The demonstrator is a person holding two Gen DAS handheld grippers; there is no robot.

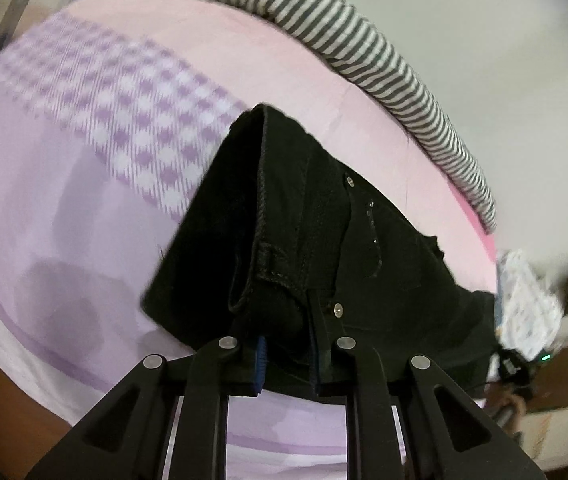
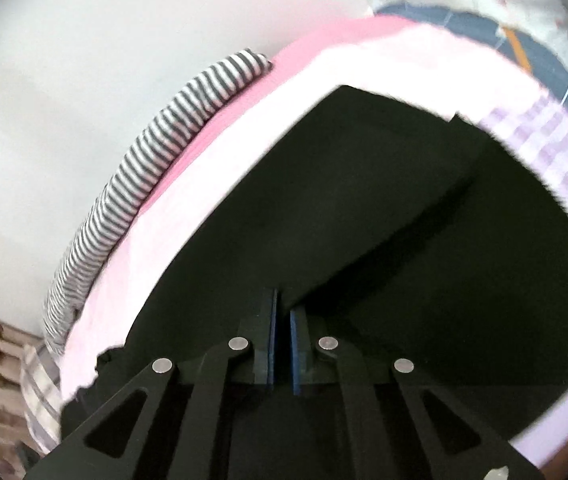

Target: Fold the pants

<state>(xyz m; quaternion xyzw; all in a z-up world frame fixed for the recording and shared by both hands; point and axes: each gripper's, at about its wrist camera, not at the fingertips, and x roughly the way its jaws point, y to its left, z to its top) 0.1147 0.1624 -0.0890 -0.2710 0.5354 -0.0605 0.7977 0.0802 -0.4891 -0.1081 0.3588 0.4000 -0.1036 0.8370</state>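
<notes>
Pink and lilac bedding (image 1: pixel 95 216) covers the bed beneath a plain pale wall (image 1: pixel 484 40), with a grey-and-white striped garment (image 1: pixel 364 52) lying along the far edge. Black pants (image 1: pixel 304 240) are raised above the sheet, their waistband end gathered in the left gripper (image 1: pixel 287 354), whose blue-padded fingers are clenched on the bunched denim beside a metal button. Only the left wrist view shows the belt loop, rivets and stitched waist, plus a white patterned cloth (image 1: pixel 528 304) at far right. The right wrist view instead shows a broad, plain expanse of the same pants (image 2: pixel 384 220), folded with one diagonal edge, and the right gripper (image 2: pixel 282 350) pinching a thin fold of the fabric between nearly closed blue pads. Motion blurs both views.
</notes>
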